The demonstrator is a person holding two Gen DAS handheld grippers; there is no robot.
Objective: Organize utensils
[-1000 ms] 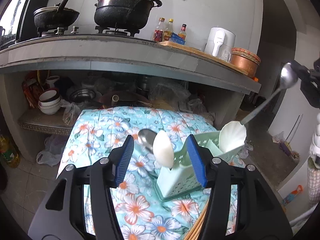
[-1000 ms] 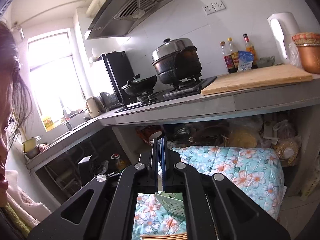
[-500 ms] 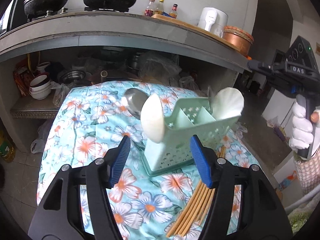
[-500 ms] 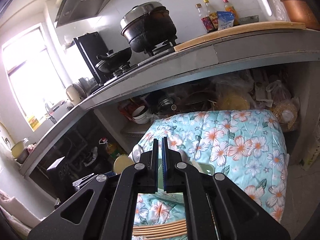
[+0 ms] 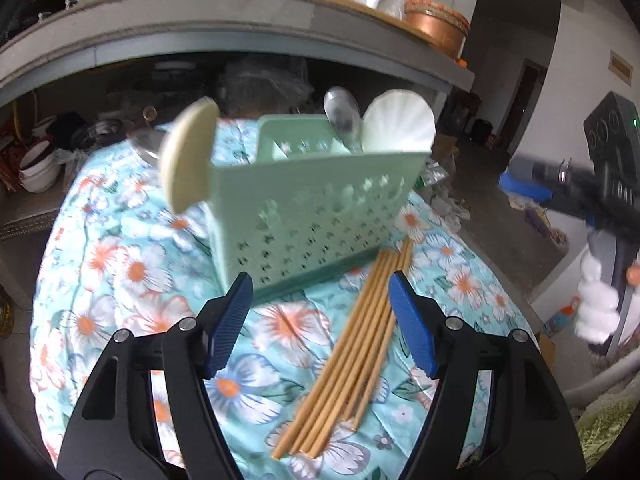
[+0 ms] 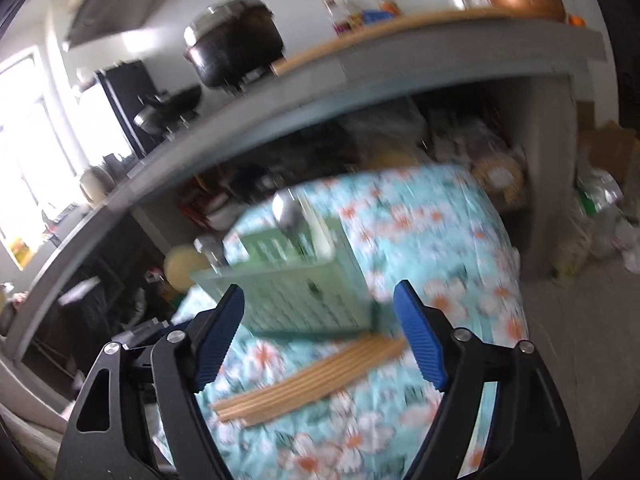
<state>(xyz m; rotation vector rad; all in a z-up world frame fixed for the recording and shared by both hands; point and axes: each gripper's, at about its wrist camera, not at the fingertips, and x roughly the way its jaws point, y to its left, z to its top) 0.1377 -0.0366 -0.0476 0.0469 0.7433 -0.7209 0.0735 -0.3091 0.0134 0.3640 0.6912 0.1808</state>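
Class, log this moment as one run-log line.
left gripper: open | right gripper: open | wooden chopsticks: on cloth | green plastic caddy: holds spoons

Pale green utensil caddy [image 5: 316, 216] stands upright on my floral cloth, walls perforated, dividers visible inside. A metal spoon [image 5: 342, 118] and a white scalloped ladle [image 5: 400, 124] rise bowl-up from its right-hand compartment. A cream flat paddle [image 5: 188, 160] juts up at the left end, with another metal spoon bowl [image 5: 146, 144] just behind it. A bundle of bamboo chopsticks [image 5: 352, 344] lies flat beside the caddy, far tips at its base.
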